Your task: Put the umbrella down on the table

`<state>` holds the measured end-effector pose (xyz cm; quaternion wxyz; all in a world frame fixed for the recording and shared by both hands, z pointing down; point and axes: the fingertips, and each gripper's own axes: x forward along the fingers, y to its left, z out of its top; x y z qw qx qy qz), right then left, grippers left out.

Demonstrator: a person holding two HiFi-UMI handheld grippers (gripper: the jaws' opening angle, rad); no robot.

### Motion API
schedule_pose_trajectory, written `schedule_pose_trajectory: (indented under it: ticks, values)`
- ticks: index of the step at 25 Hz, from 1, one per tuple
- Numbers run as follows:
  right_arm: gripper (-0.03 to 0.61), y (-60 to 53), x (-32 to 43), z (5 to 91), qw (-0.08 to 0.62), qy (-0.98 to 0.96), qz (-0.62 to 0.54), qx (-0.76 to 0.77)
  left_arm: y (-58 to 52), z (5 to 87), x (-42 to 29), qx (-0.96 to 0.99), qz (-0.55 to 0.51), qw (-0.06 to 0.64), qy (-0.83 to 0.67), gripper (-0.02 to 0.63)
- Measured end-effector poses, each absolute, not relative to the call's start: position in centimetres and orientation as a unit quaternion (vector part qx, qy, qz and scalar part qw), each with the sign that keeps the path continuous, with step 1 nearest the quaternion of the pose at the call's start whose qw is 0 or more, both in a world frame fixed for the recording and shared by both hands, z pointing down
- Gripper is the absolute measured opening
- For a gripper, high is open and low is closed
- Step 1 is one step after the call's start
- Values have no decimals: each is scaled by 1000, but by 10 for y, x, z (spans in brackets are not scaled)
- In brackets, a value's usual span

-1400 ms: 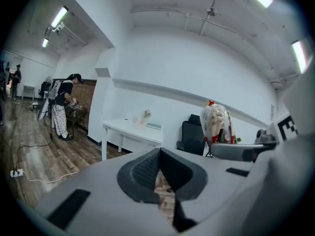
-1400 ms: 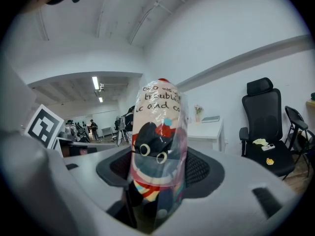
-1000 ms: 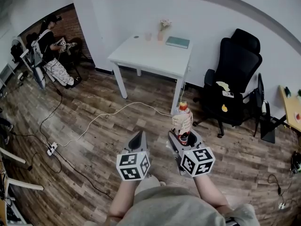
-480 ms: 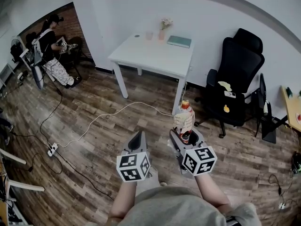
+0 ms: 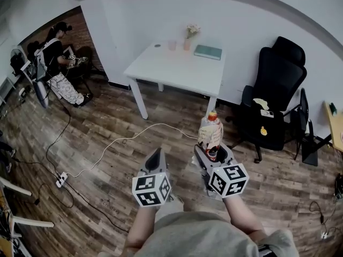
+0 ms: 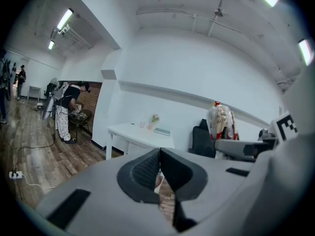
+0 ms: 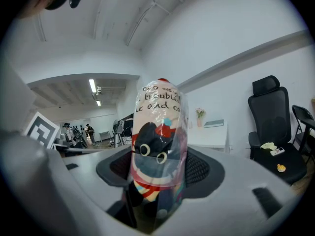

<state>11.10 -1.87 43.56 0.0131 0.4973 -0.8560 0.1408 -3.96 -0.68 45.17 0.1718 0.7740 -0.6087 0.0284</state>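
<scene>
Umbrella (image 5: 209, 134) clamped upright in right hand-held gripper (image 5: 212, 153), left hand-held gripper (image 5: 156, 157) closed, empty, wooden floor (image 5: 172, 110) stretched toward tabletop (image 5: 171, 71) edge

The umbrella (image 5: 209, 134) is cream with a black-and-red cartoon print, the table (image 5: 171, 66) white, the floor (image 5: 96, 116) brown wood-grain.

The near side of the worktop (image 5: 171, 73) is free to reach. A cup (image 5: 172, 45), flowers (image 5: 189, 33) and a book (image 5: 208, 51) line its far edge. A black chair (image 5: 276, 90) stands close on the right.
</scene>
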Motion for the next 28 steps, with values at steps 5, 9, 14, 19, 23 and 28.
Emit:
schedule_pose_trajectory:
  ticks: [5,9,14,19,23,28]
  values:
    - [268,-67,91,432,11,-853,139,502,-55,451,-61,774,31,173,-608,8]
    - [268,-102,75,429,11,-850,141,507,-90,448,-78,777,35,174,-603,8]
    - [268,-147,57,425,6,-845,146,514,-137,442,-97,782,38,172,-598,8]
    - [268,-187,39,425,7,-841,147,521,-179,442,-115,784,40,173,-594,8]
    - [268,-217,23,424,6,-839,146,525,-209,443,-133,786,39,175,-592,8]
    - [268,-250,3,423,4,-836,143,530,-244,444,-153,789,38,175,-588,8]
